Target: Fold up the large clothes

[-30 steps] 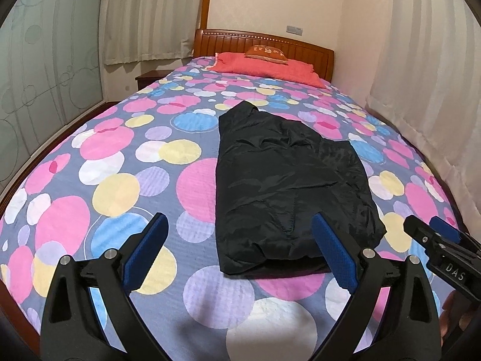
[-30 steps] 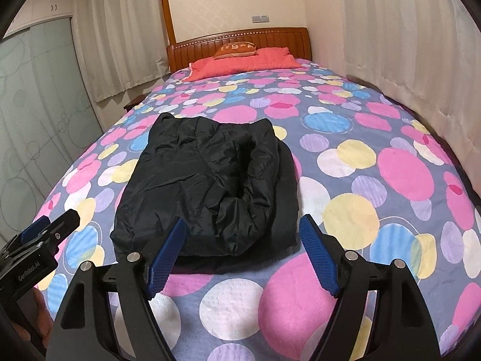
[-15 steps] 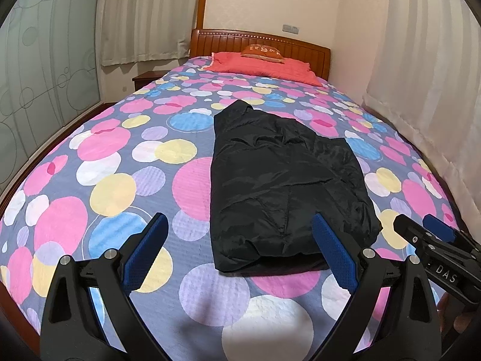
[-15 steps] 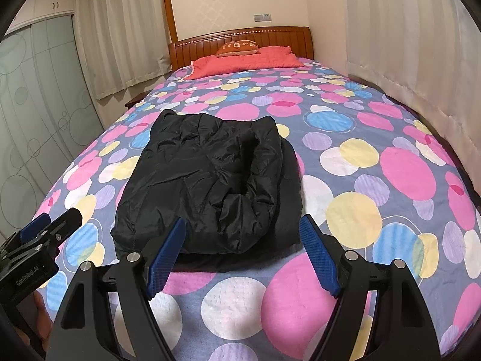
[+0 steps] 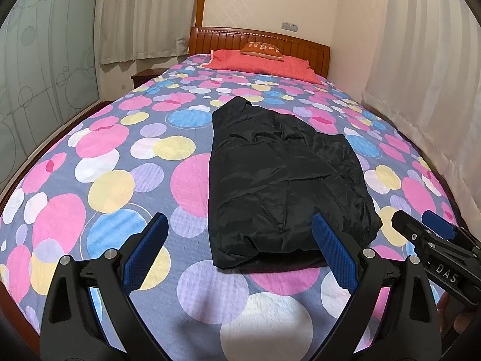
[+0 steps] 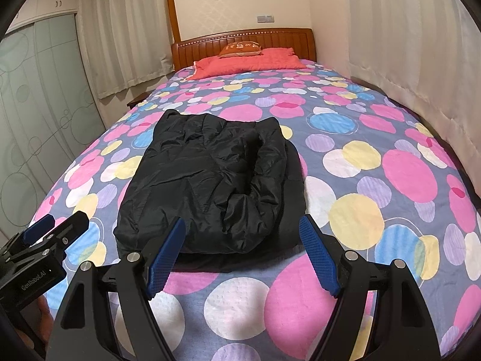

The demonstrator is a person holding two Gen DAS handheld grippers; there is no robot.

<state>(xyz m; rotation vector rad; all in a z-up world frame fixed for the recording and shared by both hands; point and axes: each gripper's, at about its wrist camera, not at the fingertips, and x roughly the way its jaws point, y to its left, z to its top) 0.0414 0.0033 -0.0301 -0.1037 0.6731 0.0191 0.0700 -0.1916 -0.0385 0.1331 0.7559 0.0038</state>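
A black puffy jacket (image 5: 282, 180) lies folded lengthwise on the bed's polka-dot cover (image 5: 114, 156); it also shows in the right wrist view (image 6: 210, 186). My left gripper (image 5: 240, 252) is open and empty, held above the bed just short of the jacket's near hem. My right gripper (image 6: 240, 252) is open and empty, also just short of the near hem. The right gripper also shows at the right edge of the left wrist view (image 5: 433, 240). The left gripper also shows at the left edge of the right wrist view (image 6: 45, 240).
A red pillow (image 5: 261, 63) and an orange cushion (image 5: 261, 49) lie by the wooden headboard (image 5: 228, 40). Curtains (image 5: 421, 90) hang along the right side. A frosted glass wardrobe (image 5: 39, 75) and a nightstand (image 5: 144, 76) stand on the left.
Both grippers have drawn back and lifted slightly from the jacket, still open. The jacket has not moved.
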